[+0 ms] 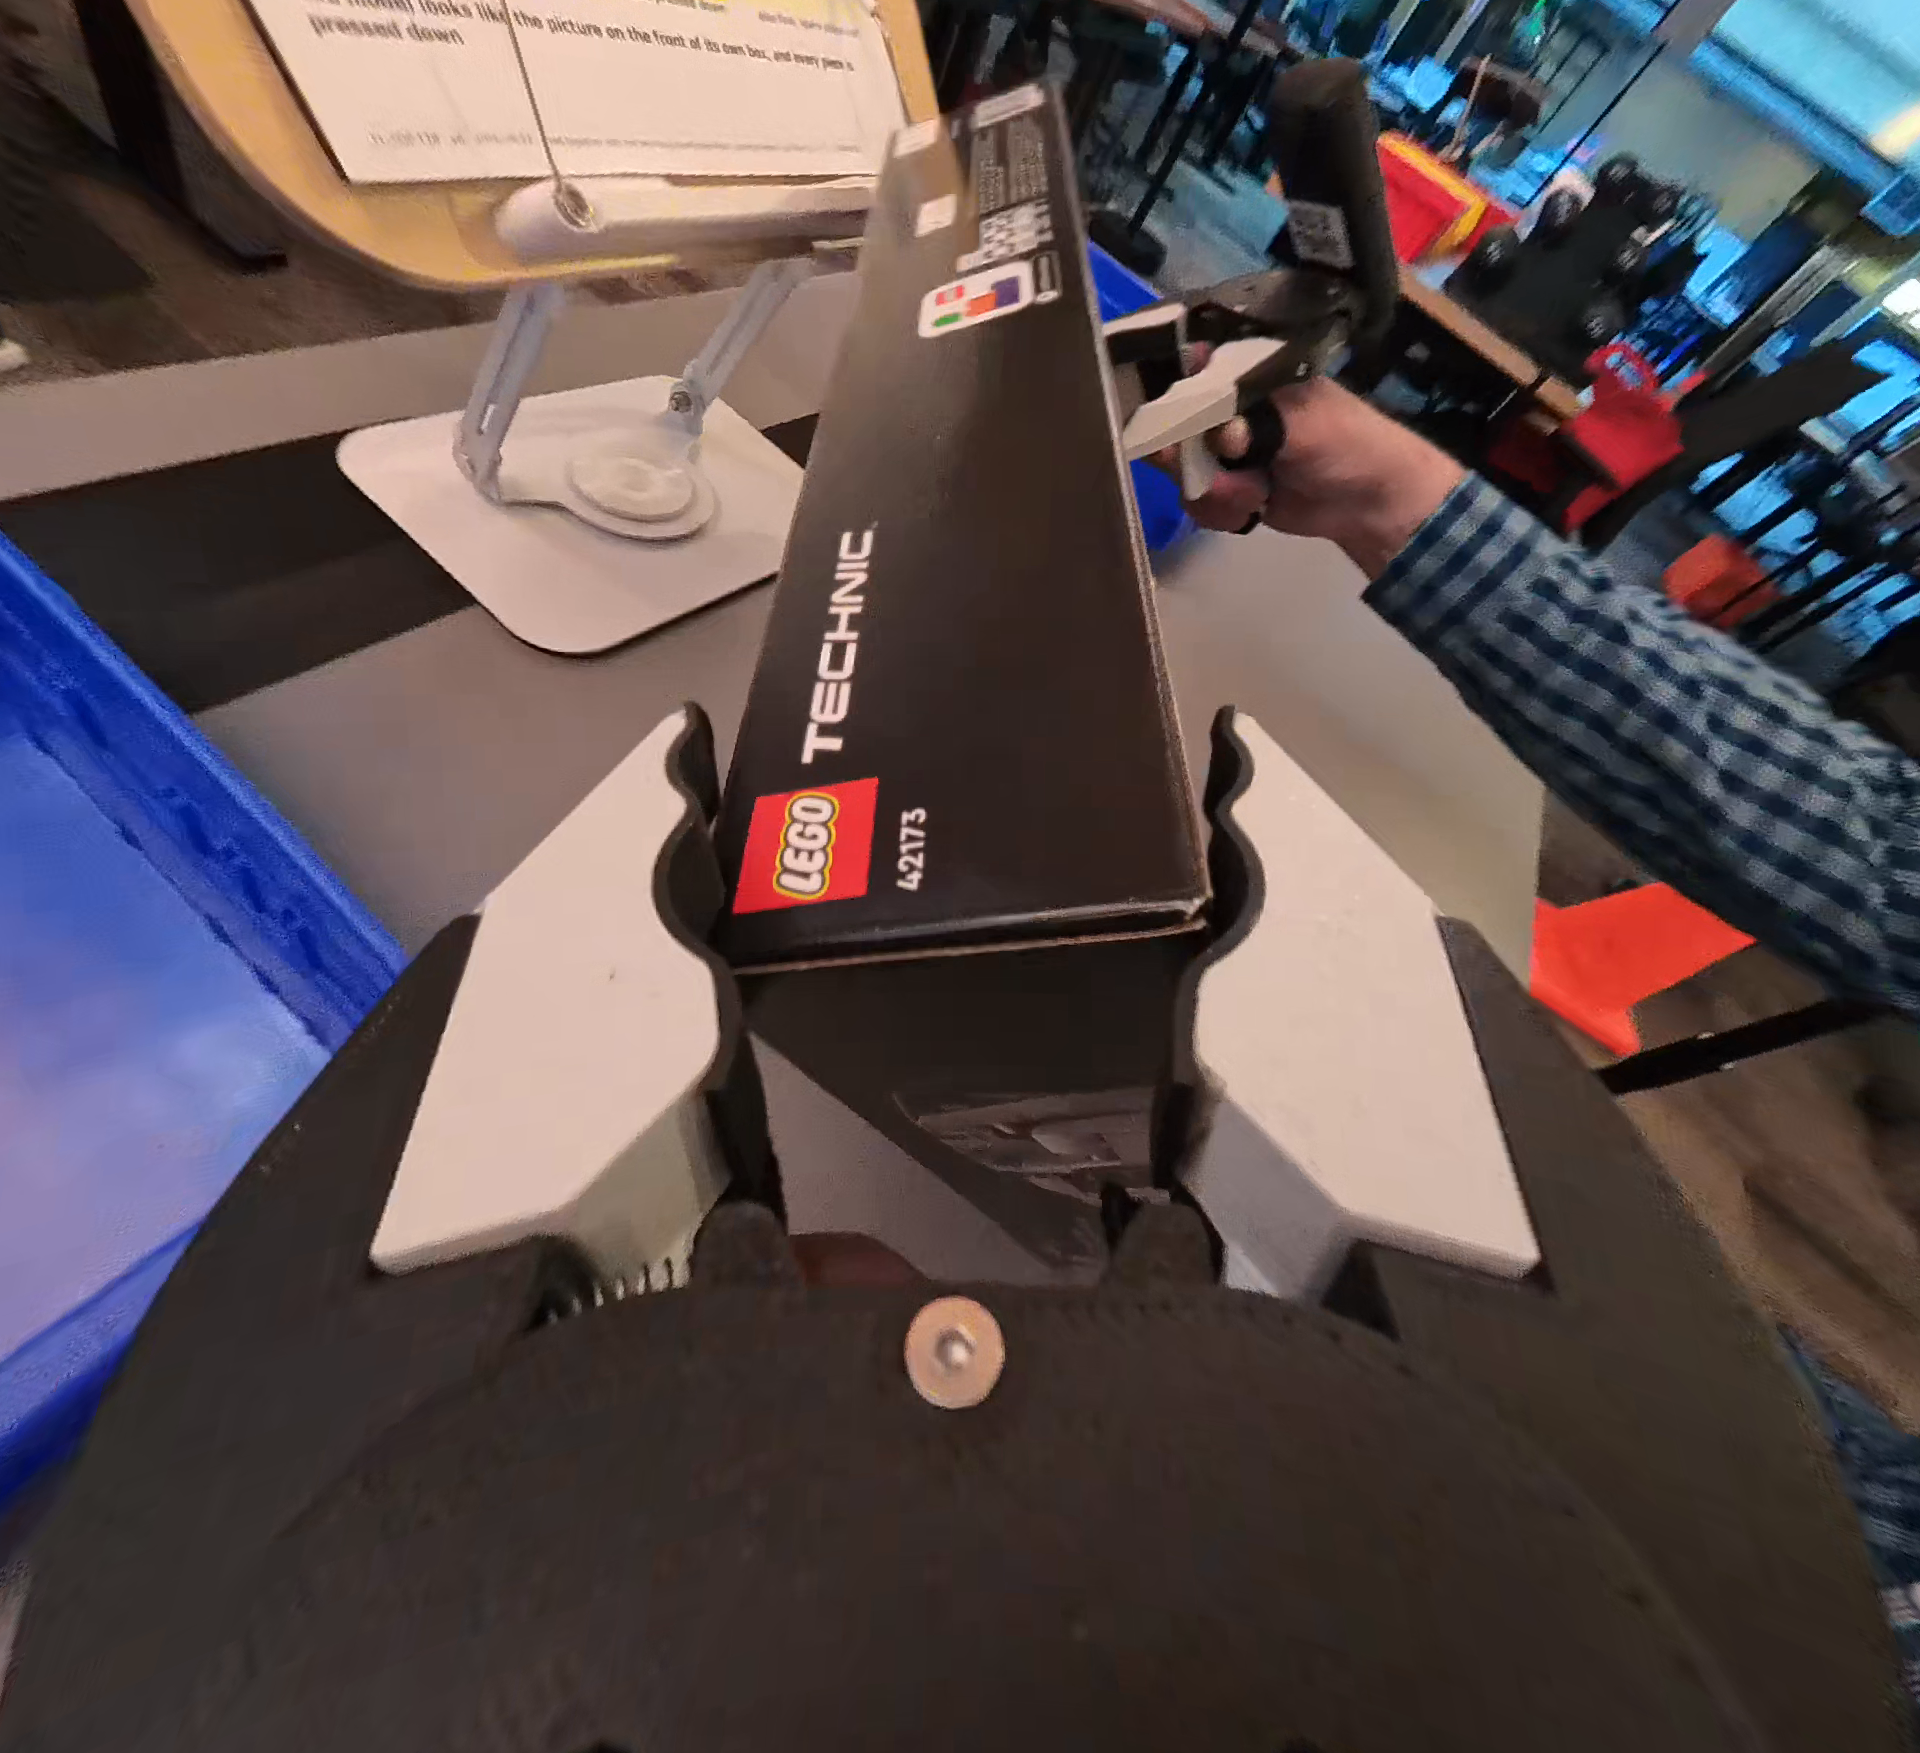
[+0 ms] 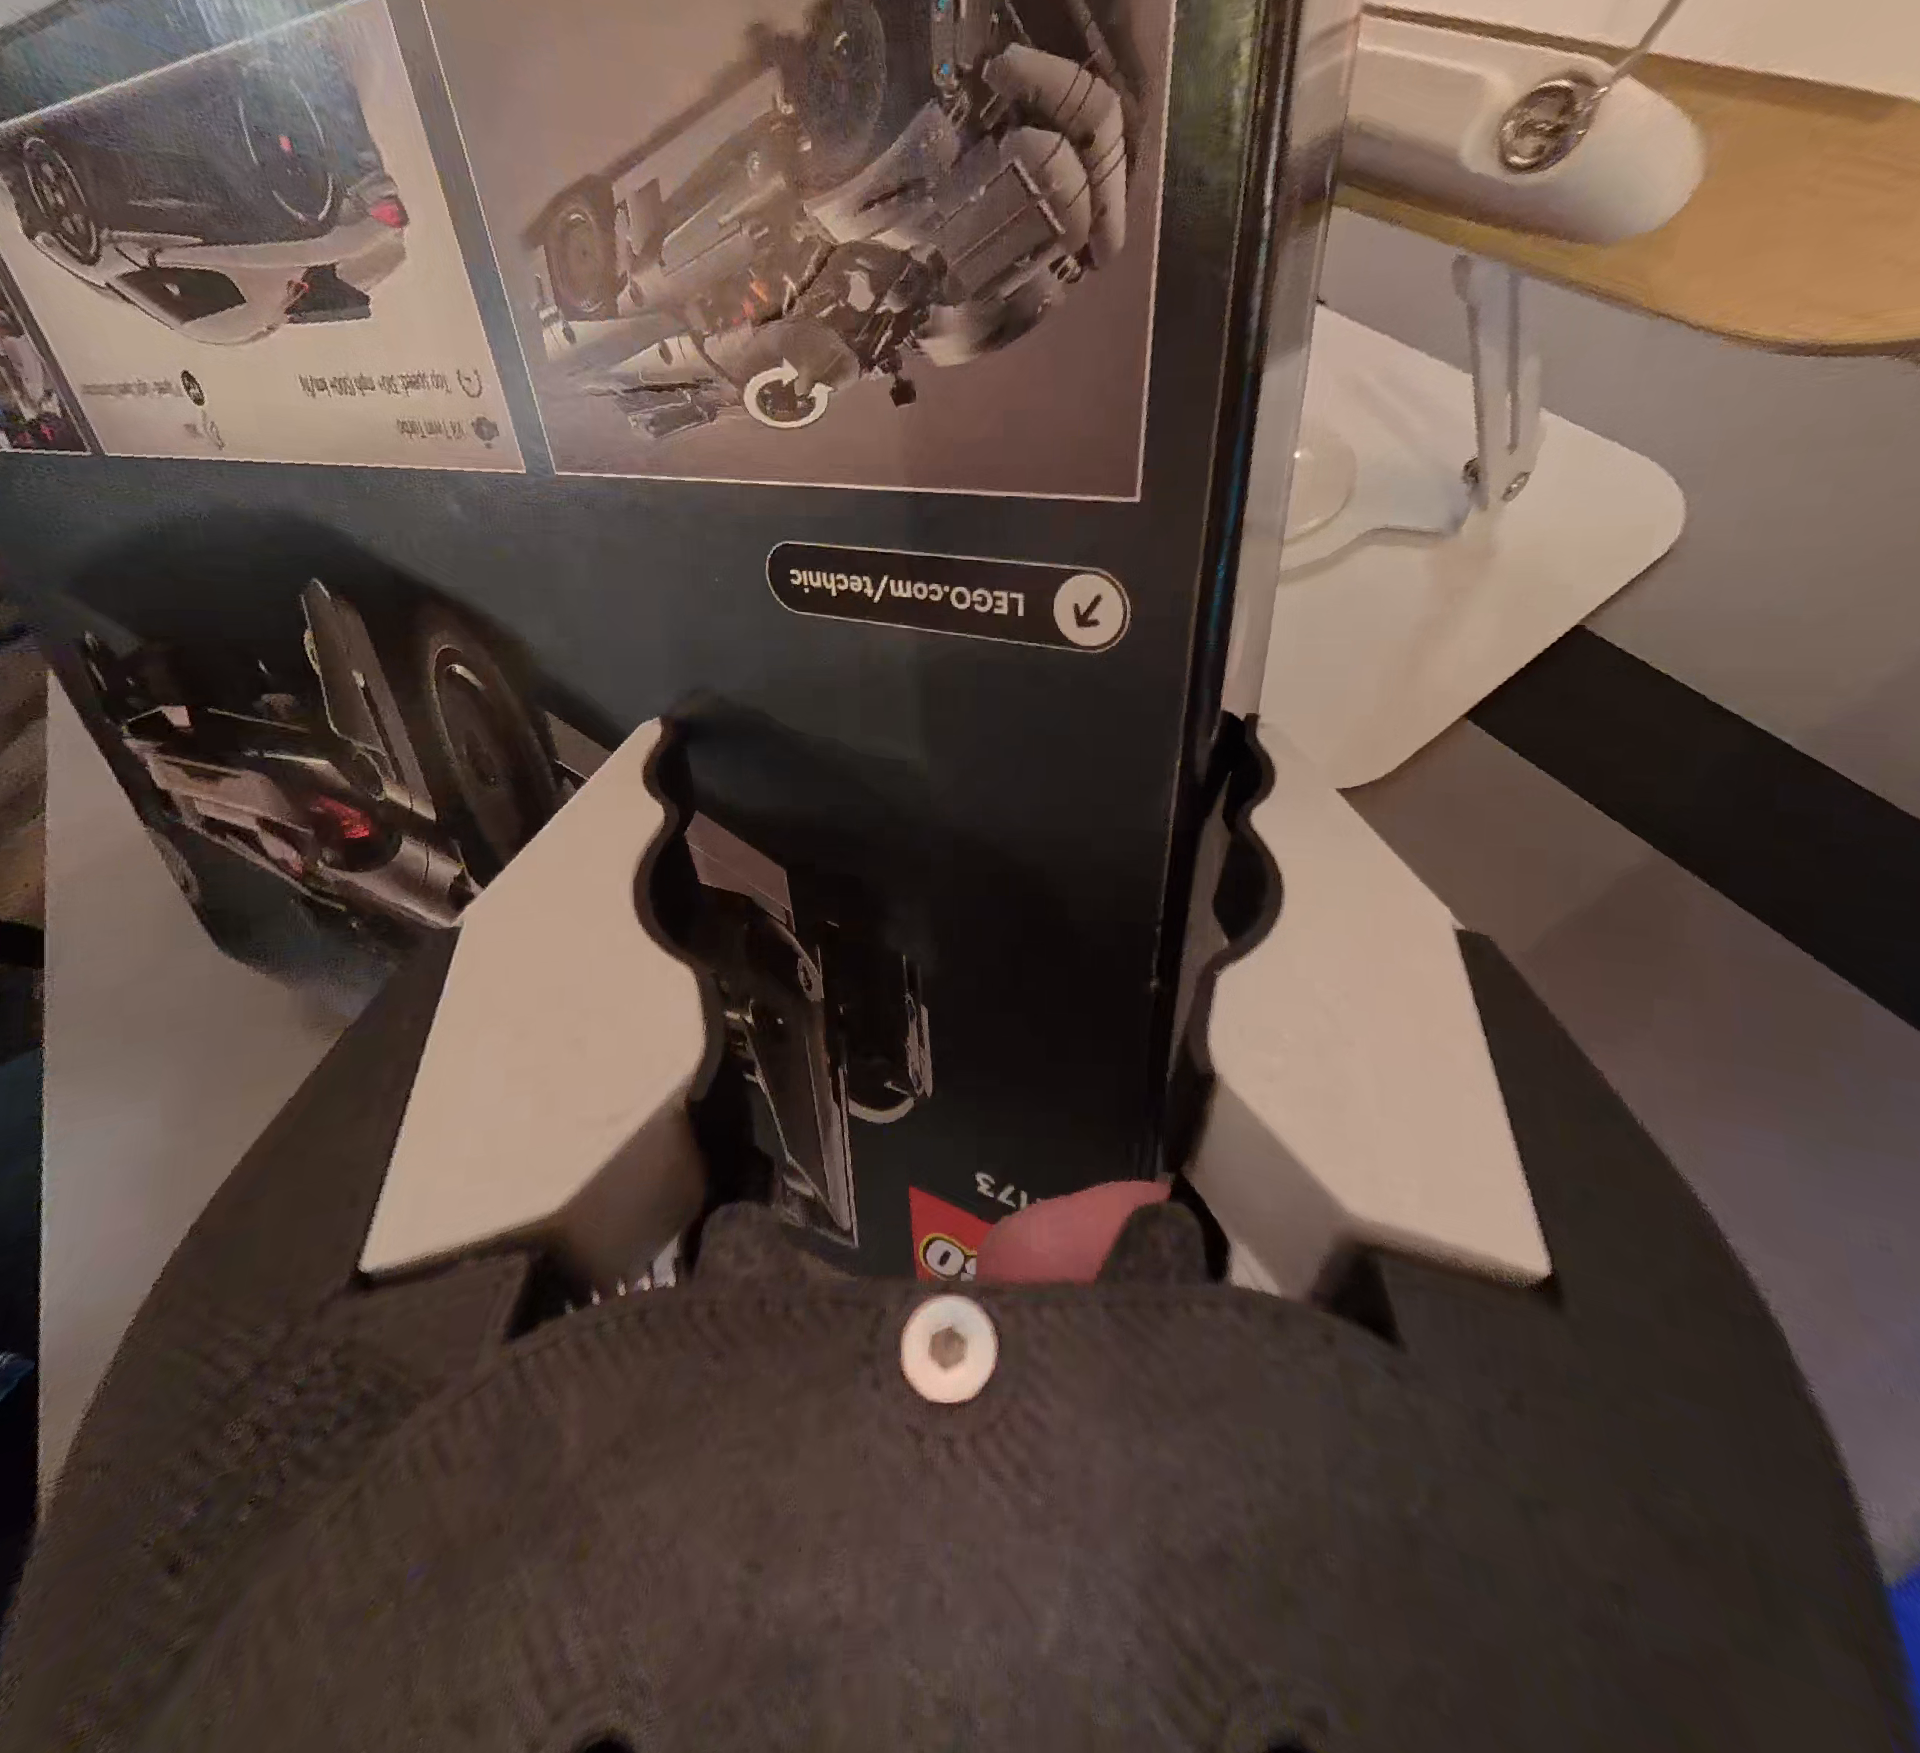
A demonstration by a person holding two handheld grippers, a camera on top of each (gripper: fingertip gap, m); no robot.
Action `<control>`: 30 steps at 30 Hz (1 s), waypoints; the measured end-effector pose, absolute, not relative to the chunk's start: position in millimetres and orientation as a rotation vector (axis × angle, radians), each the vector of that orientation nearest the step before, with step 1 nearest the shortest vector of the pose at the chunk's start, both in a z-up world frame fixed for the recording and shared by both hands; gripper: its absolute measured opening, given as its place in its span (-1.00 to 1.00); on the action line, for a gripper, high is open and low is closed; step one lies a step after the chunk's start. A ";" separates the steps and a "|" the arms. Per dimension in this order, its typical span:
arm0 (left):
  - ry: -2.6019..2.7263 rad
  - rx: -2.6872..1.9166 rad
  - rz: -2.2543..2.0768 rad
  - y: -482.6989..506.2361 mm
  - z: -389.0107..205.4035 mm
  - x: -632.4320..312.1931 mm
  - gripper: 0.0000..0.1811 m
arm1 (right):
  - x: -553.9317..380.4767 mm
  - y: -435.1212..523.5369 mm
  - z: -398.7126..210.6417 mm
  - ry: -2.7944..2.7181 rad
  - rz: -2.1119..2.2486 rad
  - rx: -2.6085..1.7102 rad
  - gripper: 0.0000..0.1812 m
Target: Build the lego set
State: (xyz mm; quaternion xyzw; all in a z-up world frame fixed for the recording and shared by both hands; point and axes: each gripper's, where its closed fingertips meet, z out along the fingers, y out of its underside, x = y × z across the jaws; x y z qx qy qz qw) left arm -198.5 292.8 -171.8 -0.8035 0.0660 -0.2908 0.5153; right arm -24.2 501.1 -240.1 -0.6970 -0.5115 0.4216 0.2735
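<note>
The black lego box (image 1: 966, 560) is held off the grey table (image 1: 447, 768), one narrow side facing up. My left gripper (image 1: 961, 820) is shut on its near end, one finger on each broad face. My right gripper (image 1: 1164, 384), in a person's hand, is at the box's far end on its right side. In the right wrist view the box's printed back face (image 2: 727, 560) fills the frame. My right gripper (image 2: 951, 830) stands wide open there, its right finger (image 2: 1340, 1059) past the box's edge and its left finger (image 2: 561, 1028) in front of the face. No loose bricks show.
A white stand (image 1: 582, 508) holds a wooden board with an instruction sheet (image 1: 582, 41) at the table's back; it also shows in the right wrist view (image 2: 1455, 581). A blue bin (image 1: 156, 924) is at the left. A checked sleeve (image 1: 1662, 716) reaches in from the right.
</note>
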 end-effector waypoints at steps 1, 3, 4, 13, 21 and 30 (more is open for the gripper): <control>0.143 -1.920 -0.722 289.7 -174.1 -196.5 0.02 | -26.9 500.5 -241.4 -1.386 1.143 -1.881 0.12; 0.113 -1.893 -0.761 283.5 -176.8 -191.5 0.04 | -28.8 498.1 -243.4 -1.409 1.160 -1.880 0.12; 0.096 -1.878 -0.776 279.9 -178.0 -187.7 0.04 | -28.6 496.6 -244.3 -1.420 1.166 -1.879 0.12; -0.164 -1.815 -0.852 232.8 -207.3 -137.5 0.05 | -20.8 475.5 -257.4 -1.497 1.265 -1.855 0.15; -0.335 -1.835 -0.868 186.0 -248.9 -99.6 0.10 | -22.4 447.8 -275.1 -1.686 1.231 -1.833 0.14; -0.420 -2.009 -0.947 152.0 -307.8 -60.2 0.14 | -29.3 425.8 -303.9 -1.937 1.122 -1.894 0.08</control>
